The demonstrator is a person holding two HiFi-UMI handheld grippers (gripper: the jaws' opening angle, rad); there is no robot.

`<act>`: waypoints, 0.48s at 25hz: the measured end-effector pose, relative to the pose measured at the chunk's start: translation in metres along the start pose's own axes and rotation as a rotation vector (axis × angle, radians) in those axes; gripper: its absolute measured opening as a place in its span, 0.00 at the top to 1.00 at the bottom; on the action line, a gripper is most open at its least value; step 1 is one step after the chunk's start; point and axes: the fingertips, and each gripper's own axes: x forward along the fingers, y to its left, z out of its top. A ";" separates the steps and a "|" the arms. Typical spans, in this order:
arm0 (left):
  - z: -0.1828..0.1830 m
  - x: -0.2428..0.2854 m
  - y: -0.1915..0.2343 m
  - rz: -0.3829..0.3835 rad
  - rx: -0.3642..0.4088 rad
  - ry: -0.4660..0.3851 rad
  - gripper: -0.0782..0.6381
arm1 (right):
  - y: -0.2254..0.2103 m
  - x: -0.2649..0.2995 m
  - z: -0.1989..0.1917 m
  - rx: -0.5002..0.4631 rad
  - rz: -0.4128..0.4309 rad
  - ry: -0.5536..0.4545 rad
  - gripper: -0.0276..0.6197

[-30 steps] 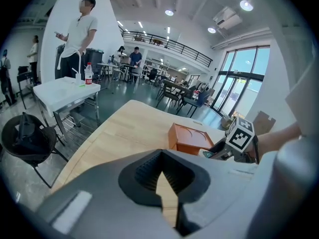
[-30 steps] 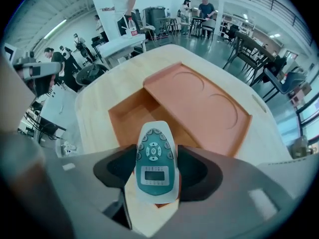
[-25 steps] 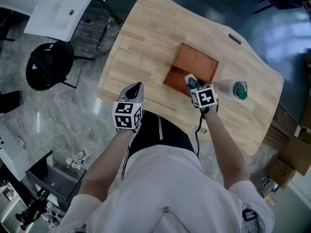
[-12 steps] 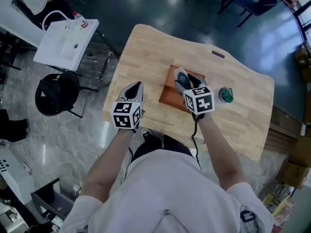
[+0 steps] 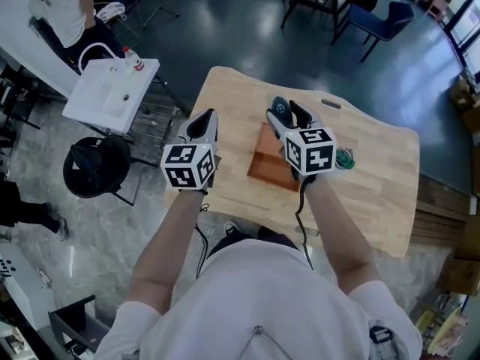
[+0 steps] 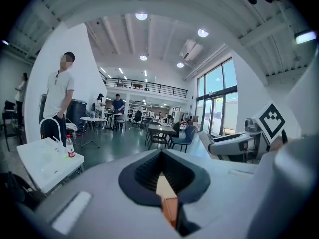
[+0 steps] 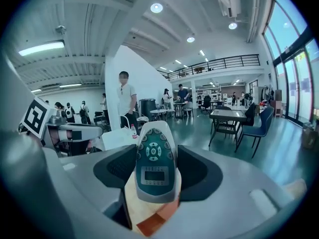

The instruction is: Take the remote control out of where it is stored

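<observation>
A teal and grey remote control [image 7: 154,159] with round buttons and a small screen stands upright between my right gripper's [image 7: 156,171] jaws, which are shut on it. In the head view the right gripper [image 5: 289,115] holds the remote control [image 5: 280,109] high above the brown open box [image 5: 264,165] on the wooden table [image 5: 375,171]. My left gripper [image 5: 207,123] hangs over the table's left edge, raised and level. Its jaws are shut with nothing between them, and the left gripper [image 6: 163,177] points out into the room.
A round green-topped object [image 5: 344,157] lies on the table right of the box. A slot handle [image 5: 331,103] is cut near the table's far edge. A white side table [image 5: 111,94] with a bottle and a black stool [image 5: 96,165] stand to the left. A person [image 5: 61,7] stands at the far left.
My right gripper has lifted the remote control up out of the brown box and well above the table. The left gripper has risen too, still shut.
</observation>
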 end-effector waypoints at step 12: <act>0.020 -0.011 0.005 0.020 0.018 -0.031 0.89 | 0.012 -0.001 0.028 0.010 0.013 -0.049 0.51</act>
